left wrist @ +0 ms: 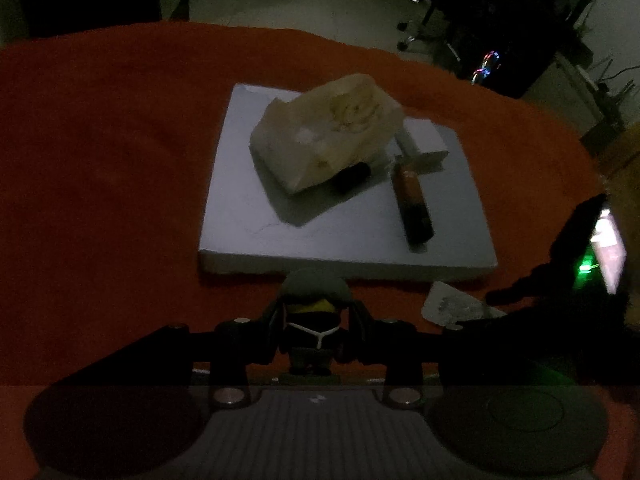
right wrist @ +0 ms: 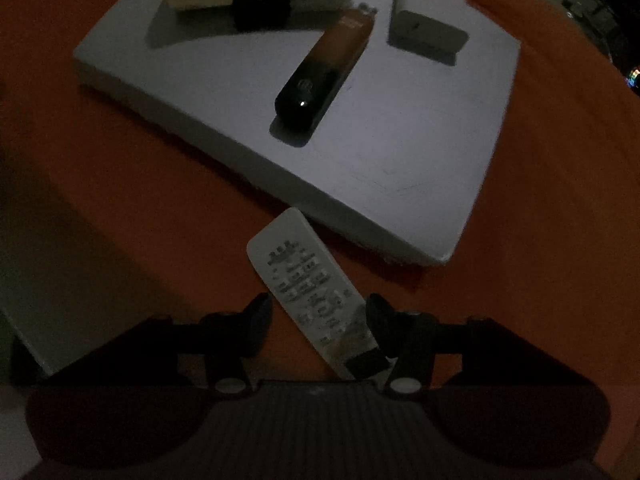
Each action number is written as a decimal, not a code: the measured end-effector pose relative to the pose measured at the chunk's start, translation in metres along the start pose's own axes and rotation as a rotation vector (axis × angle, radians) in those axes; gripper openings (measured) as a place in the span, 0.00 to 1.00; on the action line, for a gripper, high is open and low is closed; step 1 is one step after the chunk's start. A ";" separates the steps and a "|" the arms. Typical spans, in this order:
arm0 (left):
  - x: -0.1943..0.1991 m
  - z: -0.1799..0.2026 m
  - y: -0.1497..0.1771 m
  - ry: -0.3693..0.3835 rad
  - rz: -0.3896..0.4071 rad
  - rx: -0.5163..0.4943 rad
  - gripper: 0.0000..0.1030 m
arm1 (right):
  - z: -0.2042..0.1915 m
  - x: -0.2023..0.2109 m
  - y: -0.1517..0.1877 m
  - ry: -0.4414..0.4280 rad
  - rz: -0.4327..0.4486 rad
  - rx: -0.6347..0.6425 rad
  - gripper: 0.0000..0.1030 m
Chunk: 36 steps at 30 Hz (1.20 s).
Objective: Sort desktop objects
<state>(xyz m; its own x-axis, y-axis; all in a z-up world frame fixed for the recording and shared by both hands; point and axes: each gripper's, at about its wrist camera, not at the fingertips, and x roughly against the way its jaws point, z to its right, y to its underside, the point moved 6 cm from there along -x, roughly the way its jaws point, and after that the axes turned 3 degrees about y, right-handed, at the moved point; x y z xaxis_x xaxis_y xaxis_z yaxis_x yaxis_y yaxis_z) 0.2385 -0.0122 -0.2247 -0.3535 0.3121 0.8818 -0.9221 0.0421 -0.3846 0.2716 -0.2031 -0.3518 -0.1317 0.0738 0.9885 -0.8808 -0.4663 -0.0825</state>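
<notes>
My left gripper (left wrist: 314, 320) is shut on a small hooded toy figure (left wrist: 312, 312) with a yellow face and dark body, held just in front of the white board (left wrist: 348, 236). On the board lie a pale tissue pack (left wrist: 328, 132), a brown-and-black tube (left wrist: 412, 204), a white box (left wrist: 424, 144) and a small black item (left wrist: 352, 176). My right gripper (right wrist: 319, 312) points down at the orange cloth (right wrist: 520, 280), open. A white remote (right wrist: 304, 276) lies slantwise between its fingers, close against the right one and apart from the left one.
The room is dim. In the left wrist view, a dark unit with a green light (left wrist: 584, 268) stands at the right above the remote (left wrist: 452, 306). A pale flat surface (right wrist: 48, 280) borders the cloth at the left. Beyond the table's far edge are a floor and computer gear (left wrist: 492, 64).
</notes>
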 end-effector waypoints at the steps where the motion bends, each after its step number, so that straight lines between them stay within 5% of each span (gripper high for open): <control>1: 0.006 0.000 0.000 0.002 0.001 0.001 0.29 | 0.000 -0.002 -0.001 0.002 -0.001 0.008 0.55; 9: 0.057 0.012 0.019 0.055 -0.001 -0.047 0.24 | -0.009 -0.013 -0.014 0.046 -0.097 0.158 0.55; 14: 0.050 0.008 0.038 0.045 -0.056 -0.045 0.24 | -0.022 -0.023 -0.025 0.073 -0.134 0.261 0.54; 17: 0.037 0.008 0.026 0.012 -0.054 -0.064 0.27 | -0.024 -0.023 -0.031 0.080 -0.131 0.283 0.53; 18: 0.033 0.010 0.019 -0.004 -0.047 -0.089 0.36 | -0.025 -0.023 -0.033 0.083 -0.130 0.290 0.52; 24: -0.012 0.037 -0.026 -0.020 -0.104 -0.333 0.48 | -0.018 -0.012 -0.045 0.011 -0.083 0.253 0.50; 29: -0.066 0.048 -0.021 -0.045 -0.238 -0.535 0.48 | -0.009 -0.002 -0.056 -0.045 -0.047 0.229 0.50; 36: -0.123 0.038 0.001 -0.050 -0.394 -0.604 0.47 | 0.004 0.020 -0.084 -0.078 0.017 0.201 0.45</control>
<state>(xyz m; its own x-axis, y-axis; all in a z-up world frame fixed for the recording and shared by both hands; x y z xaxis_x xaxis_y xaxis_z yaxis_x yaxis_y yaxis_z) 0.2753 -0.0862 -0.3230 -0.0327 0.1229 0.9919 -0.7400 0.6641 -0.1067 0.3443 -0.1658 -0.3249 -0.1035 -0.0010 0.9946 -0.7693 -0.6337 -0.0807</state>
